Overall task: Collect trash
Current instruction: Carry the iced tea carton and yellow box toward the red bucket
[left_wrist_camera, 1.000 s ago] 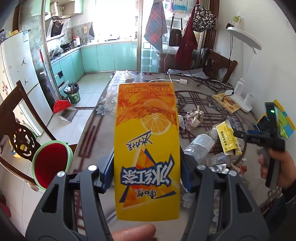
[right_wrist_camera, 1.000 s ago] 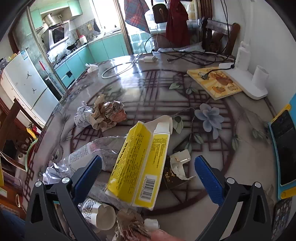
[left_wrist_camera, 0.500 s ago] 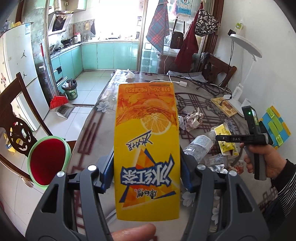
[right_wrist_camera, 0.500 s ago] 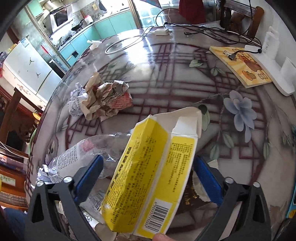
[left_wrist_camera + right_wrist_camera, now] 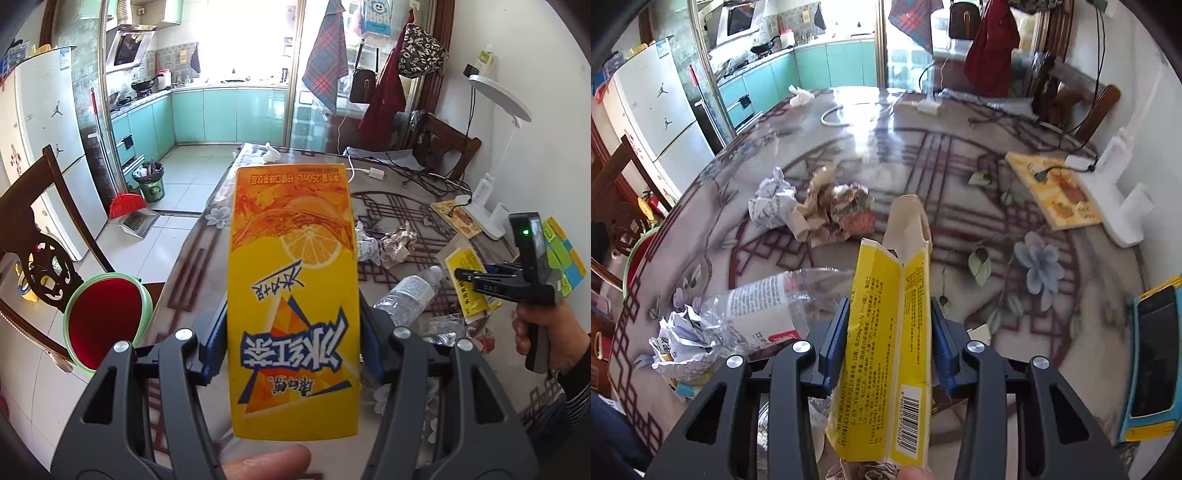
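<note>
The left gripper (image 5: 293, 350) has its blue pads pressed on both sides of an orange iced-tea carton (image 5: 293, 295), holding it up off the table (image 5: 192, 266) with the print upside down. To its left, beside the table's edge, a green-rimmed bin with a red inside (image 5: 105, 317) stands on the floor. The right gripper (image 5: 888, 343) is closing its jaws on a flattened yellow box (image 5: 886, 350), pads already against its sides, the box tipped upward. Just beneath and to its left lie a crushed clear plastic bottle (image 5: 764, 310) and balled-up paper (image 5: 679, 339); more crumpled wrappers (image 5: 827, 210) sit further out on the table.
</note>
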